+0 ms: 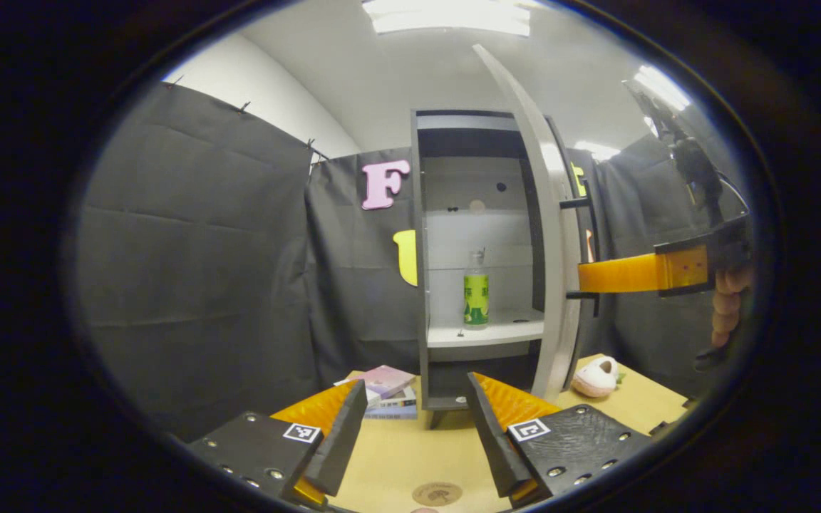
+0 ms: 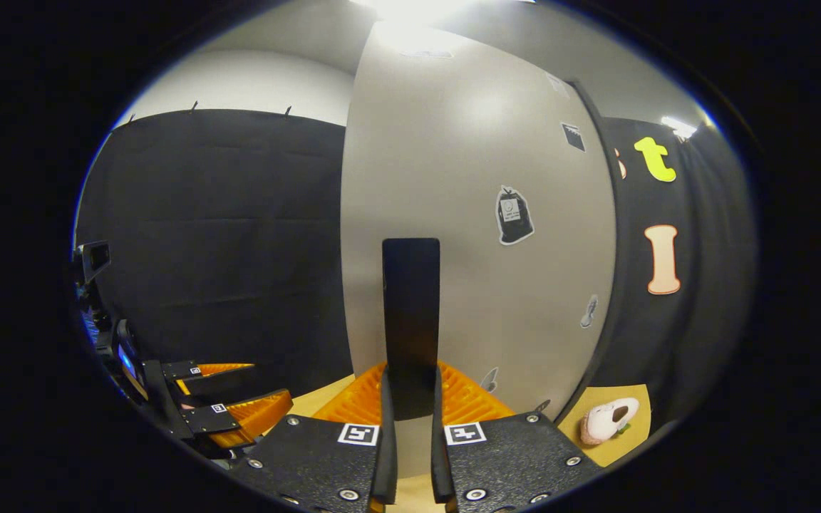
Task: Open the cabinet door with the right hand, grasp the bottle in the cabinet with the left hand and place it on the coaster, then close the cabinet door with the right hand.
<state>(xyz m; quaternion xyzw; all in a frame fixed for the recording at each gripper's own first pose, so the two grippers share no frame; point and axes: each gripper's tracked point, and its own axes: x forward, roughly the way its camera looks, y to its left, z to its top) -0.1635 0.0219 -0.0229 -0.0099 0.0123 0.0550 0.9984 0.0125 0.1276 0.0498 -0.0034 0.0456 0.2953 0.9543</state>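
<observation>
Left gripper view: cabinet [image 1: 439, 235] stands at the back of the surface [image 1: 410, 456], door [image 1: 549, 235] swung open, seen nearly edge-on. Bottle [image 1: 476, 296] sits upright on the cabinet's lower shelf [image 1: 496, 331], clear body, green-yellow label, nothing touching it. Left gripper [image 1: 416, 434] hovers low over the surface, well short of the cabinet, jaws spread wide with nothing between them. Coaster [image 1: 437, 493] lies flat on the surface just ahead of and between the two fingers, near the bottom edge. Stack of books [image 1: 385, 392] lies at the cabinet's foot on its left side; a pink-and-white plush slipper [image 1: 596, 376] lies on the surface beyond the open door. Right gripper [image 1: 589, 276] reaches in from the right at the door's black handle [image 1: 585, 249], a hand [image 1: 727, 303] behind it.

Right gripper view: right gripper [image 2: 410, 406] is up against the door's outer face [image 2: 482, 214], jaws closed in on the vertical black handle [image 2: 410, 313], one finger on each side of the bar. A few stickers [image 2: 514, 215] on the door face. Slipper [image 2: 608, 420] shows at lower right on the surface. Left gripper [image 2: 236, 395] appears at lower left, jaws apart, well clear of the door.
</observation>
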